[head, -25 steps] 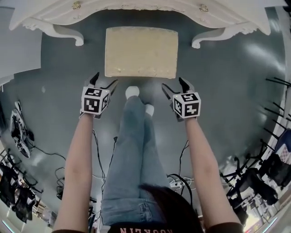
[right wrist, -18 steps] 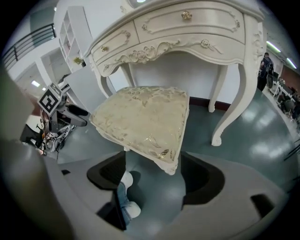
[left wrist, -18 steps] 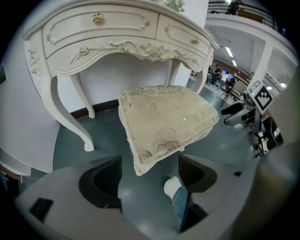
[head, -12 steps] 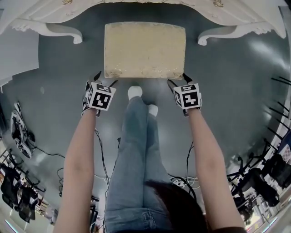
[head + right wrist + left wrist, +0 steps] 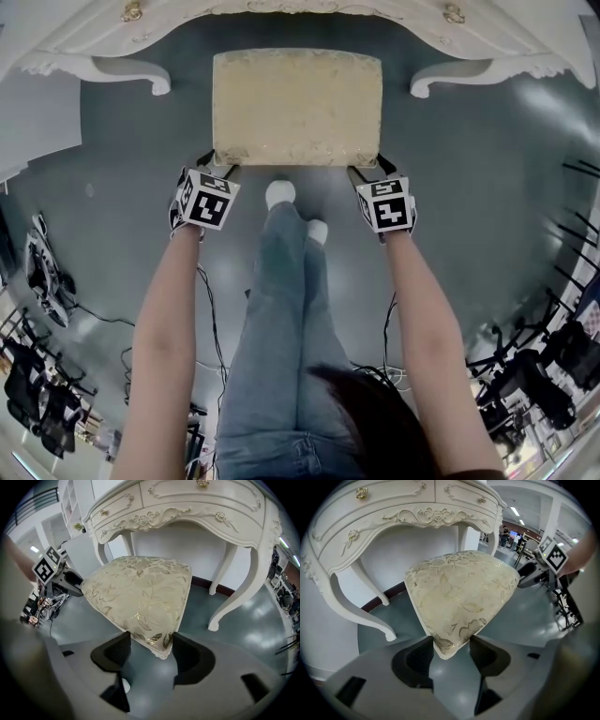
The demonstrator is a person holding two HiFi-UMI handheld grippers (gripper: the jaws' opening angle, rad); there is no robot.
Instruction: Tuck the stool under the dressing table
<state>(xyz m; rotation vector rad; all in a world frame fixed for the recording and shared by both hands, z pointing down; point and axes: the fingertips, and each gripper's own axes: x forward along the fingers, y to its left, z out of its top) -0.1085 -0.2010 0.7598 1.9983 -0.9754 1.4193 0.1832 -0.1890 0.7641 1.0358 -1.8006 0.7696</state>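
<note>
Brocade-padded stool (image 5: 297, 105) sits upper centre, just short of the dressing table (image 5: 66, 37); soft cushion, likely light. Left hand-held gripper (image 5: 217, 163) and right hand-held gripper (image 5: 368, 166) have just been closing, now pinching its near corners, sensible holds.

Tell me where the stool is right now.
Head view, top centre: the stool stands between the two front legs of the dressing table, with the person's feet just behind its near edge.
</note>
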